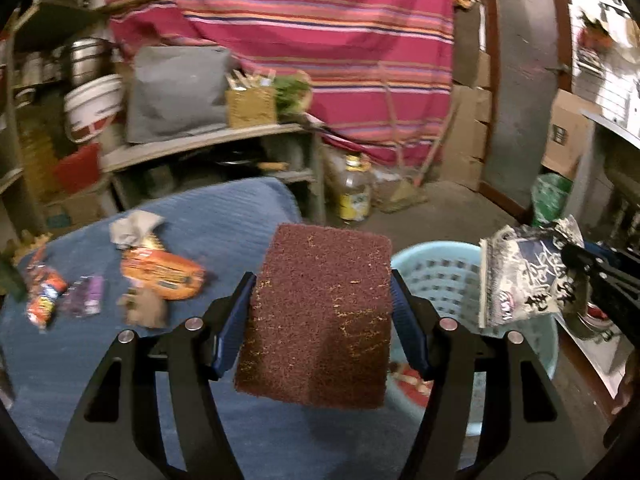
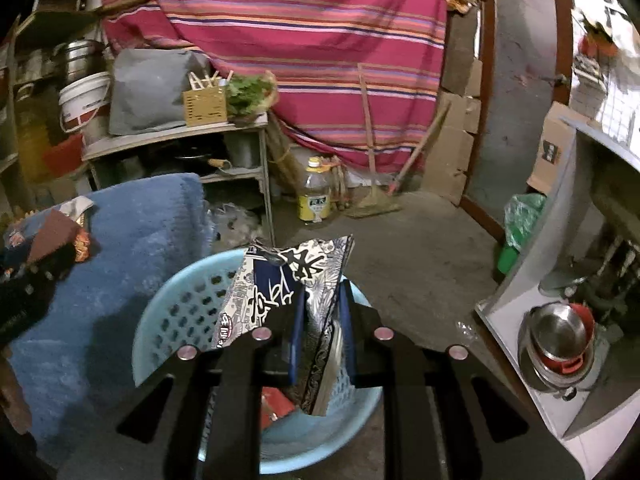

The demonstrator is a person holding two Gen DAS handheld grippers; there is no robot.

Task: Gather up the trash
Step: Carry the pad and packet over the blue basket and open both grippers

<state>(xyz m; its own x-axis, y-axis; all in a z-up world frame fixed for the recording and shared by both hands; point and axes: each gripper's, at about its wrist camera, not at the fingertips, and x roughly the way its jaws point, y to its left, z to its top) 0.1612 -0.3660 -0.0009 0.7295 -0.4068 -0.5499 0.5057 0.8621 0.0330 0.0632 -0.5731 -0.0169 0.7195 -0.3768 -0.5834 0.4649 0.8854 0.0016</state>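
Note:
My left gripper point(image 1: 323, 312) is shut on a dark red scouring pad point(image 1: 320, 320), held above the edge of the blue-covered table point(image 1: 200, 216) next to the light blue basket point(image 1: 436, 276). My right gripper point(image 2: 322, 320) is shut on a black-and-white snack wrapper point(image 2: 280, 284) and hangs over the basket point(image 2: 188, 312); the same wrapper point(image 1: 524, 276) shows at the right in the left wrist view. On the table lie an orange wrapper point(image 1: 162, 272), a red-orange packet point(image 1: 44, 292), a purple wrapper point(image 1: 86, 296) and crumpled paper point(image 1: 134, 230). Red trash point(image 2: 276, 404) lies in the basket.
A grey shelf point(image 1: 200, 144) with a white bucket point(image 1: 92, 108) and a woven box stands behind the table. A yellow-labelled oil bottle point(image 2: 314, 196) and a broom point(image 2: 380, 200) stand on the concrete floor. A white cabinet point(image 2: 532, 320) holds steel bowls point(image 2: 556, 340) at the right.

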